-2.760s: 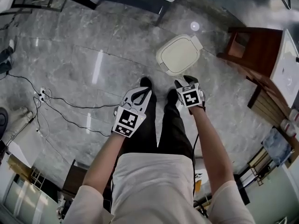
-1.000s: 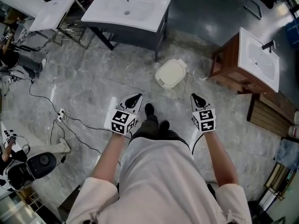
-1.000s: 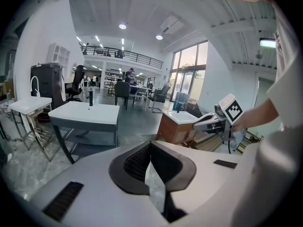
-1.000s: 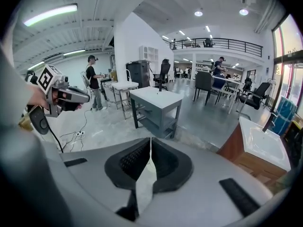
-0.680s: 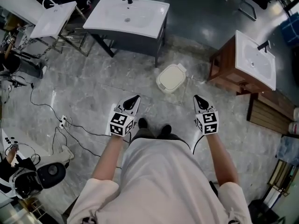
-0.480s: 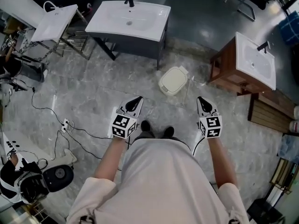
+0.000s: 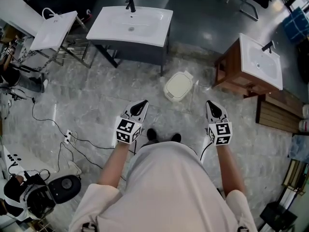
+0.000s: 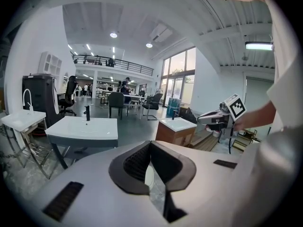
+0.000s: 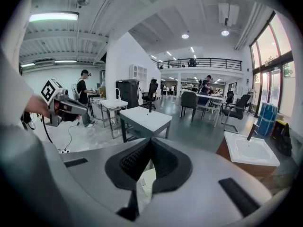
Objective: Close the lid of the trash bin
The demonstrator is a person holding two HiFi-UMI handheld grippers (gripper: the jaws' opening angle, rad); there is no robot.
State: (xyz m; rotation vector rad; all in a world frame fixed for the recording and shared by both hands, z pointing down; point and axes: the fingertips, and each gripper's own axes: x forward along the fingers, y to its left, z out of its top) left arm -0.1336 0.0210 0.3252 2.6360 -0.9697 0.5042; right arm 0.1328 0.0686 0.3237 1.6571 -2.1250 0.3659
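Observation:
The cream trash bin [image 7: 179, 86] stands on the grey marble floor with its lid lying flat and shut. It is in front of my feet, between the two grippers and well below them. My left gripper [image 7: 143, 103] is held up at the left, shut and empty. At the right, my right gripper [image 7: 210, 103] is also shut with nothing in it. In the left gripper view the jaws [image 8: 150, 144] meet at their tips, and the right gripper [image 8: 218, 119] shows beyond them. In the right gripper view the jaws [image 9: 150, 143] touch, with the bin [image 9: 143, 180] pale in the gap below them.
A dark vanity with a white basin [image 7: 130, 25] stands behind the bin, and a wooden vanity with a sink [image 7: 258, 62] stands to its right. A white sink on a metal stand [image 7: 50, 23] is at the far left. Cables and a power strip [image 7: 70, 137] lie on the floor at the left.
The right gripper was down beside the bin's lid; both grippers have since risen away from it. The view has climbed too, so the bin looks smaller and farther off.

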